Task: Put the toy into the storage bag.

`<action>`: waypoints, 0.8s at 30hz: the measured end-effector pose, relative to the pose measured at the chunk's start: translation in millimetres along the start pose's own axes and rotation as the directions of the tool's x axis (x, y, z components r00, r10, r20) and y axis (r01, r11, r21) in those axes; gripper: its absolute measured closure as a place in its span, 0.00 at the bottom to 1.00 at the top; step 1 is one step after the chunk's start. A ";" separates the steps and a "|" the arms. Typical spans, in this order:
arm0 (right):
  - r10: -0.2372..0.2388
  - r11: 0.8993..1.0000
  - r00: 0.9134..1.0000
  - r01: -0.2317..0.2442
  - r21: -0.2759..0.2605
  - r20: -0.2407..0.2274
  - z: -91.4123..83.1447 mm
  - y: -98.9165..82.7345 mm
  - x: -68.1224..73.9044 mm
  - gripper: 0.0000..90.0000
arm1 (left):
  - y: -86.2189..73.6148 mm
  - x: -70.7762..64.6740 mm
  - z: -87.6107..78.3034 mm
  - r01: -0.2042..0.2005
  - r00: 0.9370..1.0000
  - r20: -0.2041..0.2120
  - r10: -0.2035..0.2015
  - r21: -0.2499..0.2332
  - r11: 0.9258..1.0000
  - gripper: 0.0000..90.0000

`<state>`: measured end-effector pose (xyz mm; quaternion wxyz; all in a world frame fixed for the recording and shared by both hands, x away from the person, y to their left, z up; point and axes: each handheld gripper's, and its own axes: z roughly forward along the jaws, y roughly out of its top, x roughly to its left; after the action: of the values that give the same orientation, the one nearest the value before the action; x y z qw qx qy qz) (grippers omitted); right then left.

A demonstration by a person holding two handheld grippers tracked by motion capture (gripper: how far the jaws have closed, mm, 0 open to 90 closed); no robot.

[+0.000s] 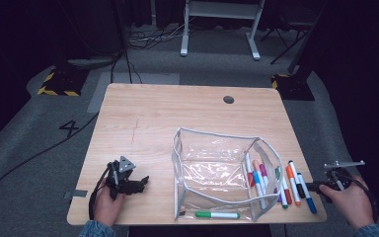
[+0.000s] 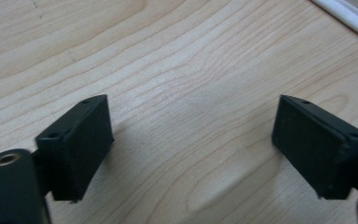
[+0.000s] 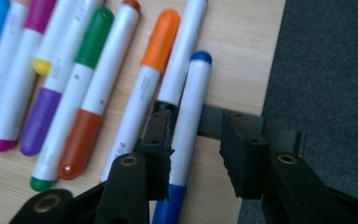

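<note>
A clear pouch [image 1: 217, 168] with a grey rim stands open on the wooden table [image 1: 168, 113]. Several coloured markers [image 1: 288, 182] lie in a row at its right end; some show through its clear wall, and I cannot tell whether they are inside. A green marker [image 1: 217, 215] lies in front of the pouch. My right gripper [image 1: 312, 186] [image 3: 196, 121] is open, its jaws straddling a blue marker [image 3: 193, 93] at the table's right edge. The left jaw pad touches the marker and the right one stands apart. My left gripper [image 1: 144, 181] [image 2: 191, 107] is open over bare wood, left of the pouch.
The table's right edge runs just beside the blue marker, with grey carpet [image 3: 326, 60] below it. An orange-capped marker [image 3: 144, 88] lies directly beside the blue one. A dark cable hole [image 1: 228, 99] sits near the far edge. The pouch's rim [image 2: 349, 16] shows ahead of the left gripper.
</note>
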<state>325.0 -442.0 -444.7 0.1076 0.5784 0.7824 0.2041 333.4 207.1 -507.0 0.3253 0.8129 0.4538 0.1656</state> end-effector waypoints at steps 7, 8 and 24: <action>0.026 0.999 1.000 -0.025 0.044 -0.008 15.5 -7.8 -0.5 0.72 | 1.0 1.0 1.9 0.009 1.000 -0.011 -0.009 0.024 1.000 0.00; 0.027 0.999 1.000 -0.027 0.045 -0.001 17.0 -7.9 0.2 0.73 | 1.0 1.0 1.9 0.010 1.000 -0.011 -0.009 0.024 1.000 0.00; 0.056 0.998 0.998 -0.056 0.013 -0.005 4.9 -1.8 8.9 0.85 | 1.0 1.1 1.9 0.010 1.000 -0.011 -0.009 0.024 1.000 0.00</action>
<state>322.7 -433.1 -449.4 0.0959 0.6002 0.7676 0.2034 335.7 206.9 -507.7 0.3137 0.8137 0.4615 0.1631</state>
